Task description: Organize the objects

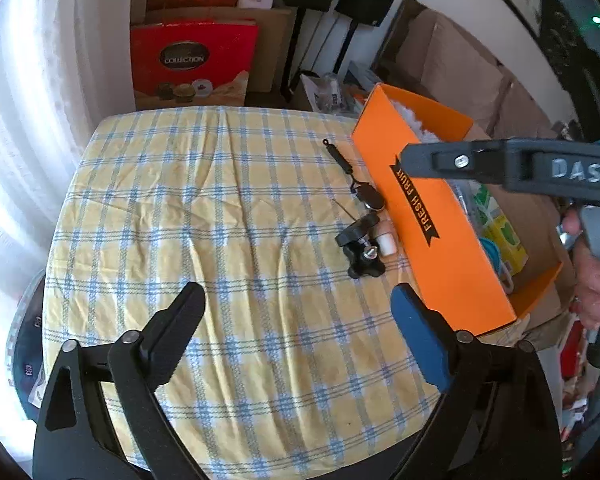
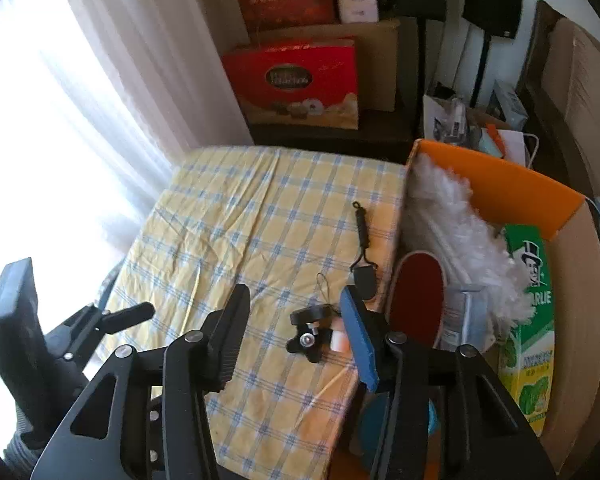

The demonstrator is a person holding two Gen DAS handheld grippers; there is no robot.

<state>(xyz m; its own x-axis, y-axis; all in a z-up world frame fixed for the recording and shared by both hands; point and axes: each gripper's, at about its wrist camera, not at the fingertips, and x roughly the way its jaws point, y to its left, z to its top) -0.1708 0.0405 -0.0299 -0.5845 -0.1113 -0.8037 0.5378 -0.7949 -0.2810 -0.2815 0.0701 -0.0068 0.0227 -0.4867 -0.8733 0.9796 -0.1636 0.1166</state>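
While both tongs are held wide open and empty above the checked surface, nothing is gripped by either. The left tongs hang over the near middle of the surface; the right tongs are poised nearer its right edge, just short of the loose items.

A small cluster is left along the right edge, beside the orange box: a black knob with a screw, a small white block touching it, and a black strap with a tab farther back. The knob is judged rigid and light, its lobed head offering the best hold across opposite lobes. The strap is judged limp and thin, so its stiffer tab end is the likelier place to pinch. The white block looks small and smooth and may slip.

Inside the box a white feather duster, a red oval item and a green carton are seen, but the lower contents are hidden by the right tongs, and the block's nature cannot be made out.
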